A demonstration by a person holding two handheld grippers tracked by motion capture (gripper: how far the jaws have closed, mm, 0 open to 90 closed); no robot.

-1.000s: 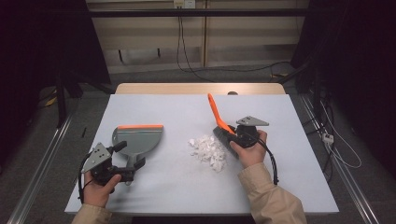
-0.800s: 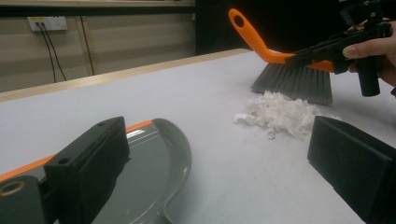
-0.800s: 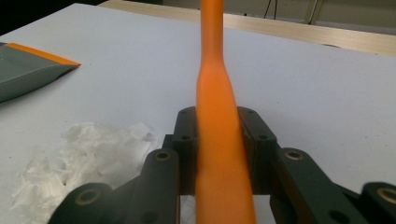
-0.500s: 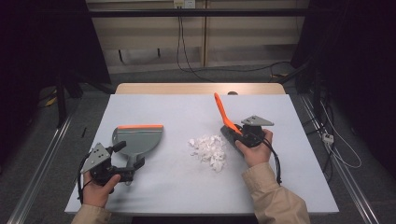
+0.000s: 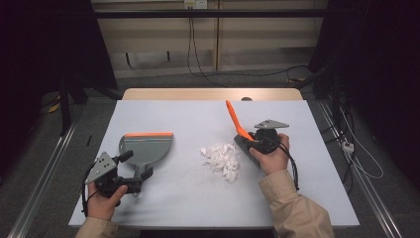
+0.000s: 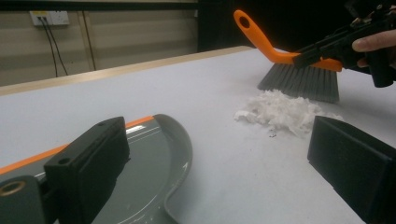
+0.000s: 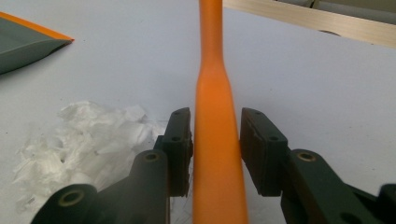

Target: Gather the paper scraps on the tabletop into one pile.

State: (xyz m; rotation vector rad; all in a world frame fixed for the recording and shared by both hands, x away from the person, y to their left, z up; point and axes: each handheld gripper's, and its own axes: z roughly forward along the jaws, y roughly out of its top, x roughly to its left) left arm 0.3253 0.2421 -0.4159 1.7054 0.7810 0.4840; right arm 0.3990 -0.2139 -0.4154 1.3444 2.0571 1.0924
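Note:
A grey dustpan (image 5: 148, 146) with an orange lip lies at the table's left. A pile of white paper scraps (image 5: 221, 157) sits at the middle. An orange-handled brush (image 5: 235, 121) stands with its grey bristles (image 6: 299, 83) on the table just right of the pile. My right gripper (image 5: 247, 141) straddles the brush handle (image 7: 212, 70). Its jaws have just been opening, and a thin gap shows beside the handle. My left gripper (image 5: 136, 165) is open wide at the dustpan's near end, one jaw over the pan (image 6: 154, 158).
The pale table (image 5: 198, 119) has a wooden strip along its far edge. Cables hang from a wall socket behind it, and more cables lie on the floor to the right. Metal rails run along both sides of the table.
The right hand and the brush have shifted slightly to the right. The left hand and the dustpan have stayed where they were.

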